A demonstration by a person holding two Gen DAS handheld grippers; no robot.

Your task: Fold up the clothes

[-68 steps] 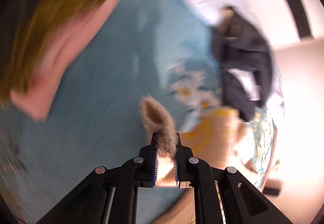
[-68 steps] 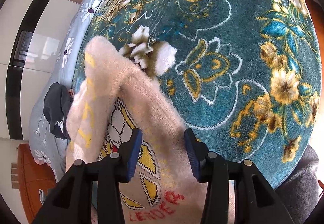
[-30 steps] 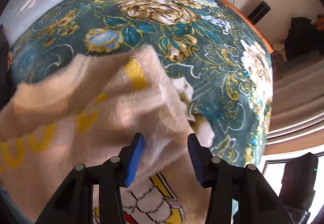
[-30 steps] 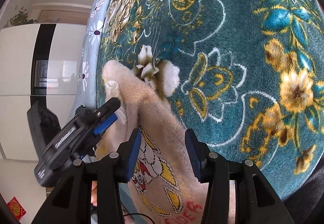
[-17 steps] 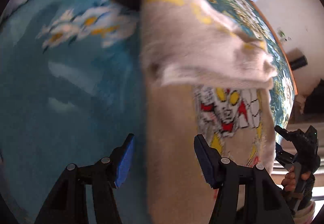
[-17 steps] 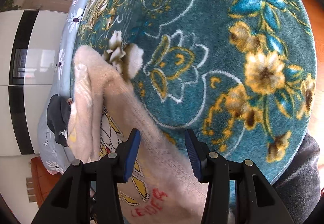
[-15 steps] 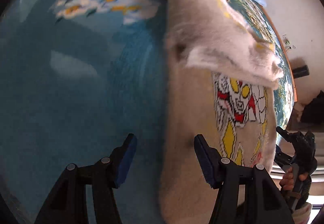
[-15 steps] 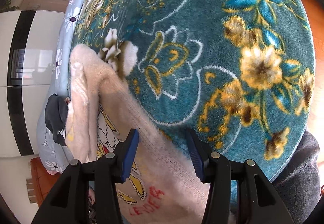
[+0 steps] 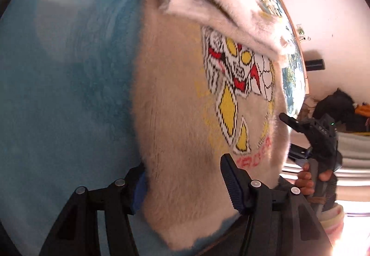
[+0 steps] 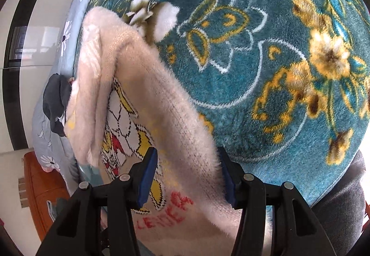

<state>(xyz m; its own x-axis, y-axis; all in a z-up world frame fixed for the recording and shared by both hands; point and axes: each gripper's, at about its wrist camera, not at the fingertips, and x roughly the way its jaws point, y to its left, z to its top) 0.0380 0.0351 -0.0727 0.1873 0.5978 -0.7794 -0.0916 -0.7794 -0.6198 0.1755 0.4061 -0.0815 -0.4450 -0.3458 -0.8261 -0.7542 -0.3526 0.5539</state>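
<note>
Left wrist view: left gripper gaping over near hem of fuzzy cream sweater, spread on teal floral blanket. Right gripper likewise unclenched, straddling sweater's right folded edge. Sleeve folded across far end.

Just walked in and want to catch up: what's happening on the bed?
A person is folding a fuzzy cream sweater lying on a teal floral blanket. Its sleeves are folded across the chest. Both tongs, left and right, are open, straddling the sweater's two bottom corners, not clamped.
</note>
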